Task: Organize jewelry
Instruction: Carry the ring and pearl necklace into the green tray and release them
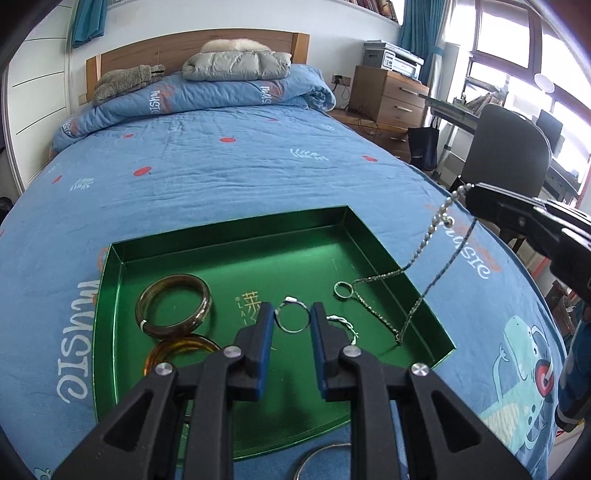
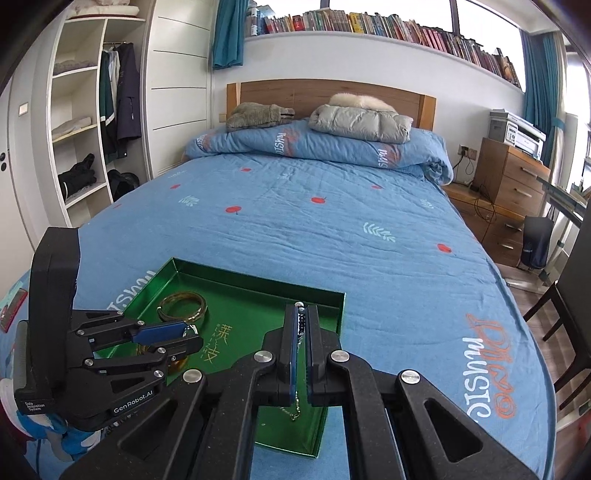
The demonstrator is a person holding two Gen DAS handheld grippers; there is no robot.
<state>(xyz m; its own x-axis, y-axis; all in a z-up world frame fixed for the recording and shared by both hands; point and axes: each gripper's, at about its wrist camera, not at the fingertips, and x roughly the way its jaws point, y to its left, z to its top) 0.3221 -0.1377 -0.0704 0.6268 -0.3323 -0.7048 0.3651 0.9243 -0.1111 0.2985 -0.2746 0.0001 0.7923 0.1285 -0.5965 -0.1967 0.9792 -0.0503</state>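
Right gripper (image 1: 471,199) dangles chain necklace (image 1: 417,254) into green tray (image 1: 229,236) holding 2 bangles (image 1: 173,306).

The tray (image 1: 118,295) lies on the bed (image 1: 221,177), with bangles (image 1: 173,306) inside at its left.

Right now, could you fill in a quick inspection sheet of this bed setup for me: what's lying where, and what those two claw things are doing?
Surface: blue bedspread, wrinkled, with a green tray on it.
Job's things: brown bangle and amber bangle lie in the tray; thin ring and small ring too; chain hangs into the tray.
Clutter: a silver hoop on the bedspread beside the tray.
Grippers: left gripper partly open over the thin ring, holding nothing; right gripper shut on the chain.
Cables: cords by the drawers.
Surroundings: folded jacket, bookshelf, wardrobe, chair.
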